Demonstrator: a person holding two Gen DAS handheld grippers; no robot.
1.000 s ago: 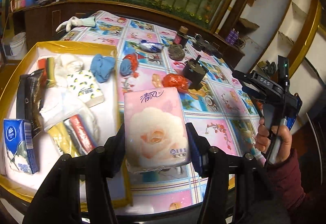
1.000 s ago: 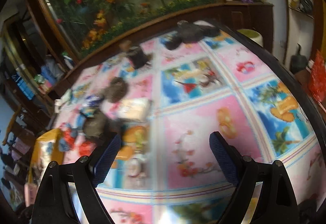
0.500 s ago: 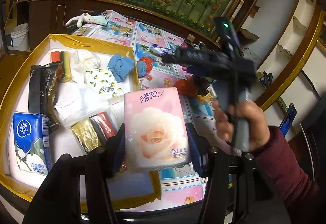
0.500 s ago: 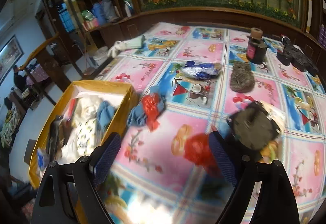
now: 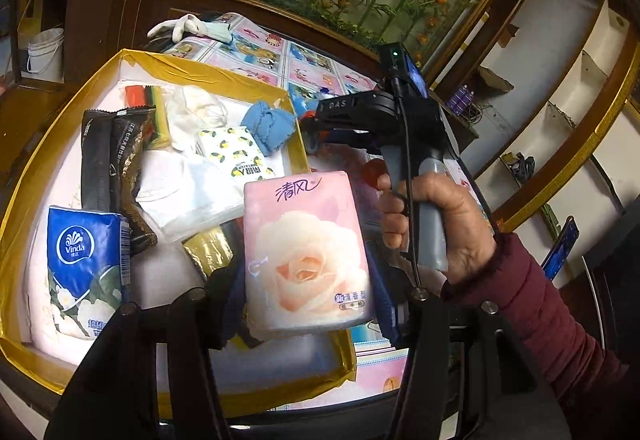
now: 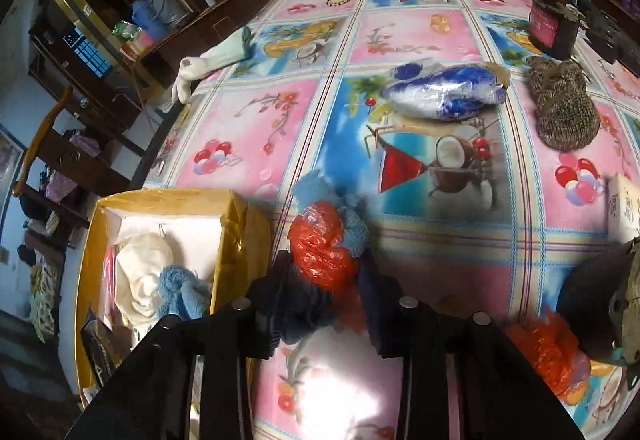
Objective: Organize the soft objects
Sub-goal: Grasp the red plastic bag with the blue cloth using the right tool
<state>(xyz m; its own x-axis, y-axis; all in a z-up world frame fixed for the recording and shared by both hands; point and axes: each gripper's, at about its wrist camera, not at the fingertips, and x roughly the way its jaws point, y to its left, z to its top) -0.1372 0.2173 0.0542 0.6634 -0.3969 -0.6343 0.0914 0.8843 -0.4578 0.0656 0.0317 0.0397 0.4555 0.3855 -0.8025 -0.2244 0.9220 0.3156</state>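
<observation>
My left gripper (image 5: 306, 280) is shut on a pink rose-print tissue pack (image 5: 306, 252) and holds it above the near right corner of the gold-rimmed box (image 5: 192, 70). The box holds a blue Vinda tissue pack (image 5: 86, 260), dark sachets (image 5: 114, 160), a lemon-print pack (image 5: 236, 156), white cloth and a blue cloth (image 5: 268, 122). My right gripper (image 6: 326, 296) has closed around a red plastic bag with blue cloth (image 6: 324, 244) on the table, just right of the box (image 6: 236, 236). The right gripper's body (image 5: 384, 112) shows in the left wrist view.
On the flowered tablecloth lie a blue-white wrapped bundle (image 6: 448, 90), a brown knitted item (image 6: 564, 108), a dark jar (image 6: 552, 20), a white glove (image 6: 208, 64), another red bag (image 6: 548, 356) and a dark round object (image 6: 600, 300). Wooden shelving rings the table.
My left gripper carried the pink pack leftward over the box. My right gripper swung left, came down beside the box and closed on the red bag with blue cloth.
</observation>
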